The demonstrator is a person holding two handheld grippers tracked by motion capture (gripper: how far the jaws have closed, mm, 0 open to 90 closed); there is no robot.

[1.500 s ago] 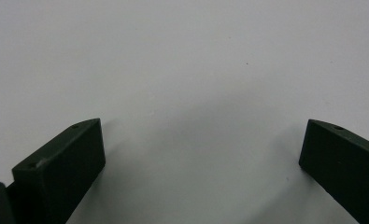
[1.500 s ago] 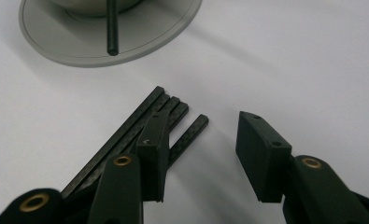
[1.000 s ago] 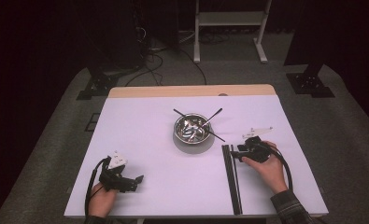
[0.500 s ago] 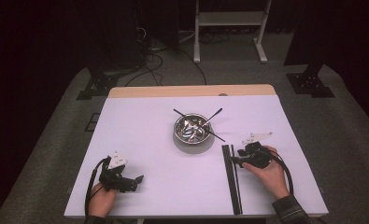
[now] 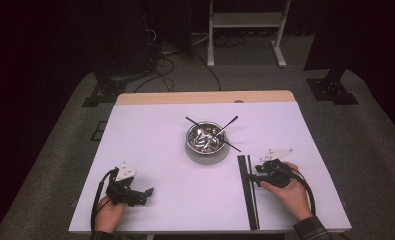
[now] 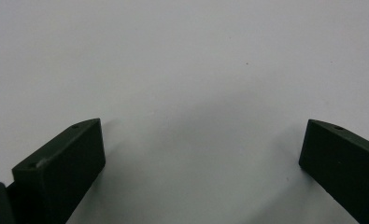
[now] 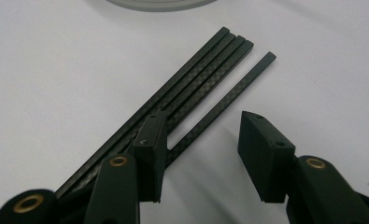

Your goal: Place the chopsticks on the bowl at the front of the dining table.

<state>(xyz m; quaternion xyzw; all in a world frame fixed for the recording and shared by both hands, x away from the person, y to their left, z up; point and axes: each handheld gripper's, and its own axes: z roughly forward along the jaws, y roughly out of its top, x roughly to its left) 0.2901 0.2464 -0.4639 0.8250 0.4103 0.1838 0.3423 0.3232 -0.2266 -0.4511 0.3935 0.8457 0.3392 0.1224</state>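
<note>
My right claw (image 7: 201,154) stands half open over slim, square-edged carbon-weave rods (image 7: 191,88) on the smooth white counter (image 5: 150,150); my left claw (image 6: 201,154) gapes wide, gripping nothing.

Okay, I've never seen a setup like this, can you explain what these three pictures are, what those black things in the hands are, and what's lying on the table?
A person sits at a white table holding a two-jaw hand tool in each hand. One picture looks down from above; the other two come from cameras riding on the tools, looking along their black jaws.

The left gripper rests over bare table, its jaws wide apart with nothing between them. The right gripper is partly open over a row of thin black carbon-fibre rods; one rod lies slightly apart from the rest, running between the jaws, not yet pinched.

Mid-table stands a shiny round metal bowl with more black sticks poking over its rim.
</note>
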